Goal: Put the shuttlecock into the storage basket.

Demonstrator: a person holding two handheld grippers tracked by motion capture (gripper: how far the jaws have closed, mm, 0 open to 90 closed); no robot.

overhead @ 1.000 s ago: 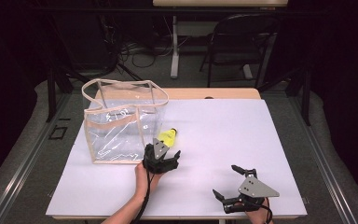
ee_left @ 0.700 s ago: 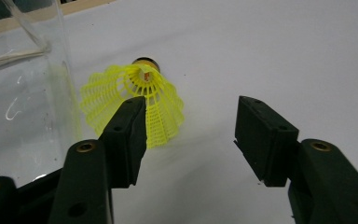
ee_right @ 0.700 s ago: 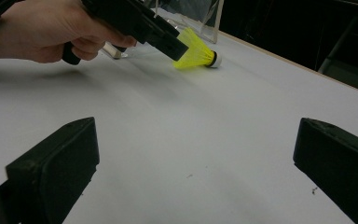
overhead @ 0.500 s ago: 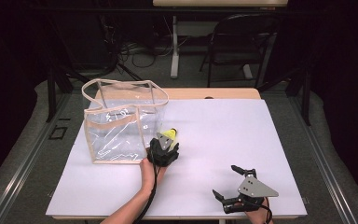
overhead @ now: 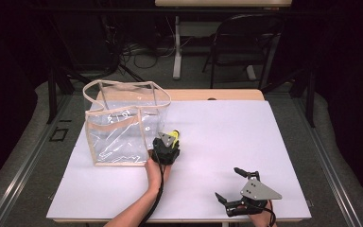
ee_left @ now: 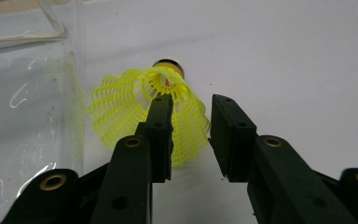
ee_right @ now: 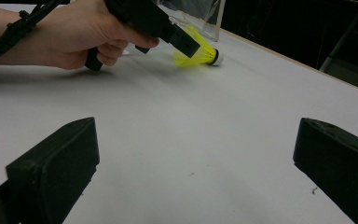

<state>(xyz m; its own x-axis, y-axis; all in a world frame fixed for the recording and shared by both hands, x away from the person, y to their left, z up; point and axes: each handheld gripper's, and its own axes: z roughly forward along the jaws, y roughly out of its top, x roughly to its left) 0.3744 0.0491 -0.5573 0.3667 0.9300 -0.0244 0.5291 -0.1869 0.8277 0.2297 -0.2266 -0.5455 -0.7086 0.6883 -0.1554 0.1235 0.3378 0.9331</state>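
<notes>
A yellow mesh shuttlecock [overhead: 173, 135] lies on its side on the white table [overhead: 227, 127], just right of a clear plastic bag [overhead: 120, 127]. In the left gripper view the shuttlecock [ee_left: 121, 107] points its cork away. My left gripper [ee_left: 191, 100] has just been closing. One jaw reaches into the skirt's open end and the other stands outside it, so the skirt's right wall lies in the gap, which is still visible. My right gripper [overhead: 227, 182] rests wide open near the front right edge with nothing in it. From the right gripper view [ee_right: 200, 135] the shuttlecock [ee_right: 200, 53] shows beyond the left hand.
The bag [ee_left: 28, 93] stands upright with a beige-trimmed open top, close to the shuttlecock's left. A hand and cable [overhead: 158, 189] come in from the front edge. A chair [overhead: 246, 42] and desk legs stand beyond the table's far edge.
My left gripper slid forward to the shuttlecock and its jaws narrowed around the skirt. The right gripper stayed where it was.
</notes>
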